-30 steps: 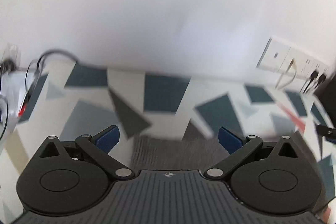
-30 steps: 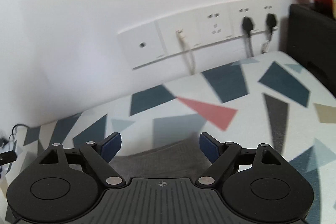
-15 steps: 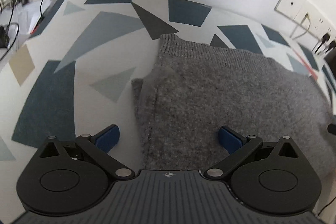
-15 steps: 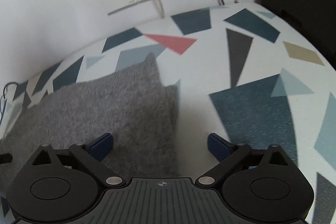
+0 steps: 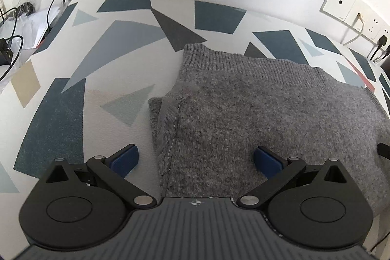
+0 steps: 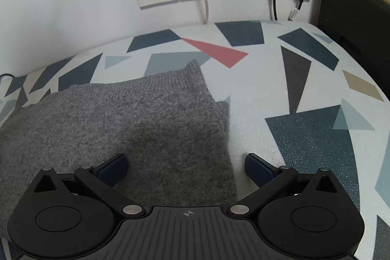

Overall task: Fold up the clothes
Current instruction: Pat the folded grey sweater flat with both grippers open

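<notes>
Grey sweater (image 5: 256,113) flat on patterned table (image 5: 73,89), its side edges between wide-open, empty fingers (image 5: 124,158) of both grippers

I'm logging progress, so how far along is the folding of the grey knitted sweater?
Done: the grey knitted sweater lies flat on the patterned table, side parts tucked in. In hand: nothing; the left gripper and right gripper are open over its side edges. Left: gripping and any further fold.

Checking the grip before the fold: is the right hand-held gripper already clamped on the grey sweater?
No: the right hand-held gripper stands wide open, its pads clear of the grey sweater lying flat on the patterned table.
</notes>
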Tool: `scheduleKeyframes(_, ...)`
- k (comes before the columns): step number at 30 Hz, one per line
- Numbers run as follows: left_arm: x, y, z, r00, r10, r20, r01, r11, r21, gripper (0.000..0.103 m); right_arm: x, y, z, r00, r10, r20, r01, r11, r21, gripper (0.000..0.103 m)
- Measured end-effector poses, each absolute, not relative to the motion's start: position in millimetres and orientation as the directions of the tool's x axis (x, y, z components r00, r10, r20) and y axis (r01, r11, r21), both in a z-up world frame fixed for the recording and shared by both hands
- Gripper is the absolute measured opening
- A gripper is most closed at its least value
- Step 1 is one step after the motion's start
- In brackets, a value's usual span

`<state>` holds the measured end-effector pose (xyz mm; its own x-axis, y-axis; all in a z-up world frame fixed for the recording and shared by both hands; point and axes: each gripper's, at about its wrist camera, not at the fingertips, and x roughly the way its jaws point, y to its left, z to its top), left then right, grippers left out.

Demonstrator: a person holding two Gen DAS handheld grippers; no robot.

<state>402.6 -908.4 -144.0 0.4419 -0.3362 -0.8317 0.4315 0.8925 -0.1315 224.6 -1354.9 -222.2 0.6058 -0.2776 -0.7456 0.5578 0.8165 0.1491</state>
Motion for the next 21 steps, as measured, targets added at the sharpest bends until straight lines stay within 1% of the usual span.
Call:
scheduleKeyframes(4, 408.9, -908.7, -142.6, 0.408, -0.342, -0.847, 0.459, 0.878, -0.133, 0.103, 227.1, -1357.4, -221.9, 0.602, -0.272, -0.750, 0.552, 0.821, 0.146, 0.102)
scheduleKeyframes(11, 413.7, -909.3, -142.4, 0.359, -0.359, -0.861, 0.526, 0.841, -0.131, 0.103, 227.0, -1353.1, -225.1, 0.606, -0.302, -0.736, 0.569, 0.811, 0.136, 0.102)
scheduleKeyframes(15, 416.0, -912.7, -141.3, 0.341, -0.358, -0.869, 0.533, 0.836, -0.135, 0.103, 225.8, -1352.4, -226.5, 0.614, -0.308, -0.727, 0.568, 0.812, 0.136, 0.102)
scheduleKeyframes(18, 411.3, -919.4, -140.1, 0.294, -0.419, -0.859, 0.591, 0.786, -0.180, 0.102, 225.8, -1352.6, -226.7, 0.614, -0.308, -0.726, 0.569, 0.811, 0.137, 0.102)
scheduleKeyframes(21, 406.0, -929.7, -139.8, 0.286, -0.424, -0.859, 0.616, 0.768, -0.174, 0.102, 226.0, -1352.6, -226.6, 0.614, -0.307, -0.727, 0.569, 0.811, 0.137, 0.102)
